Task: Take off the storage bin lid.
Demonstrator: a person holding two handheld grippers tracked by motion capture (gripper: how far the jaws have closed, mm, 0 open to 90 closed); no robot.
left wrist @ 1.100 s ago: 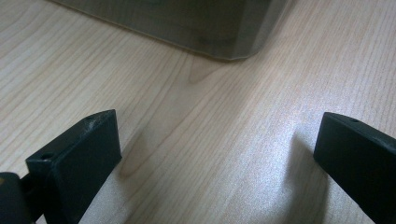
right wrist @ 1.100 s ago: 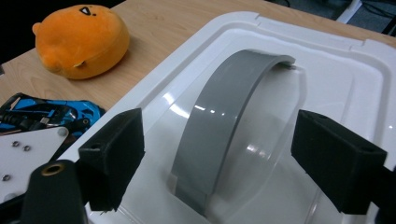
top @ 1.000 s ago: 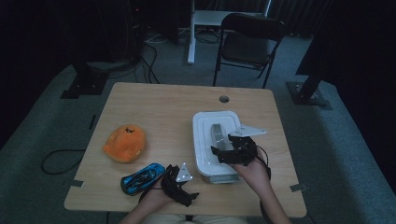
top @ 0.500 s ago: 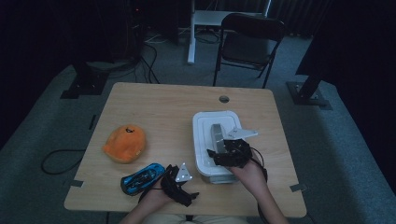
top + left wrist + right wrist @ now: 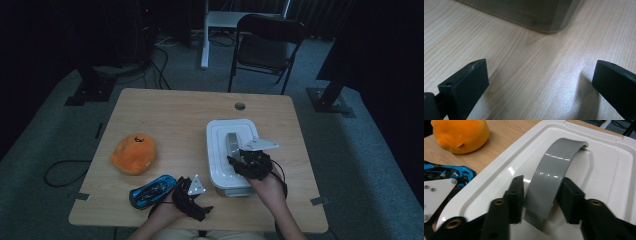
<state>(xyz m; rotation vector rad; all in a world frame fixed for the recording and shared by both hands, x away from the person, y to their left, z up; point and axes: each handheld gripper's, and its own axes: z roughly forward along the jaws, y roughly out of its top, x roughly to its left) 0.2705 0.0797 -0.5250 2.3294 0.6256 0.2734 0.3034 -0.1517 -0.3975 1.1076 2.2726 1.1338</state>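
Right gripper view: the right gripper (image 5: 541, 195) has just been closing its jaws on the grey arched handle (image 5: 551, 180) of the white lid (image 5: 614, 172); the pads look to be pressing its edges, though one side is partly hidden. The left gripper (image 5: 541, 82) rests wide open on the table (image 5: 524, 62)

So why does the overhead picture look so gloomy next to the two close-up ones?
High view: dim room, black surroundings, only the table lit, colours muted. Left gripper view: bright wood grain with soft shadows beside the left tongs. Right gripper view: a glare streak on the grey handle of the white lid; nearest parts blur.
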